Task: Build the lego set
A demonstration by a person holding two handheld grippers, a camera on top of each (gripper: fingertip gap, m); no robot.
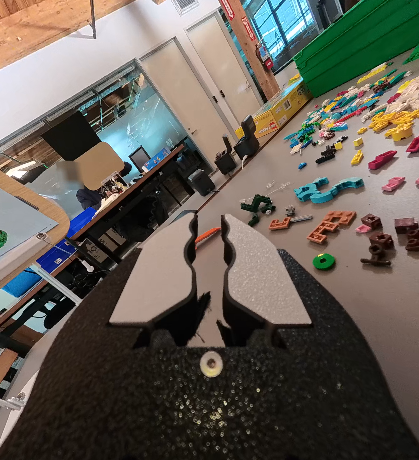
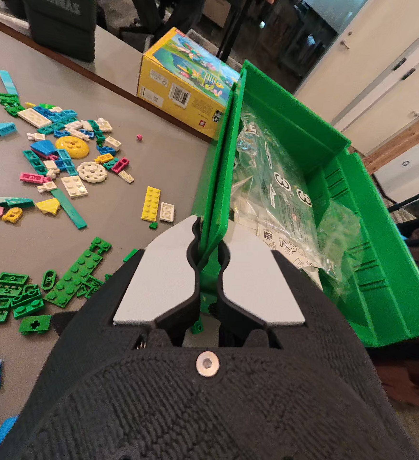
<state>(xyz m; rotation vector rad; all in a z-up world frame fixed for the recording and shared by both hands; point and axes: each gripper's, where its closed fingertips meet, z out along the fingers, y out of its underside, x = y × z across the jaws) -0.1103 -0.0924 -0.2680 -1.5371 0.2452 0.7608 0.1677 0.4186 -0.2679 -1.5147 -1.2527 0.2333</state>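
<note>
Right gripper (image 2: 209,239): fingers clamped on the near wall of a green bin (image 2: 367,249), rim pinched between the dark inner pads. The bin is tilted up off the grey tabletop (image 2: 133,236) and holds clear plastic bags (image 2: 285,199) with printed numbers and some paper.

Just behind the bin, at the far edge of the tabletop, stands a yellow box (image 2: 178,94).

Left of the bin, loose bricks are spread over the tabletop: a yellow plate (image 2: 151,204) lies beside a small white plate (image 2: 167,211), a yellow dish (image 2: 72,147) and a white round gear-like plate (image 2: 92,171) sit farther back, and a cluster of green plates (image 2: 74,278) lies near the gripper's left side.

Left gripper (image 1: 209,224): fingers apart with a narrow gap, nothing between them, held above the tabletop (image 1: 352,323) near its left edge. An orange piece (image 1: 207,232) shows on the tabletop through the gap.

To its right: a green round piece (image 1: 323,261), dark brown bricks (image 1: 402,236), tan plates (image 1: 327,226), curved turquoise bricks (image 1: 327,190); the mixed pile continues farther back toward stacked green bins (image 1: 367,44).

Far left of that view, a booklet (image 1: 4,219) rests on a wooden stand
</note>
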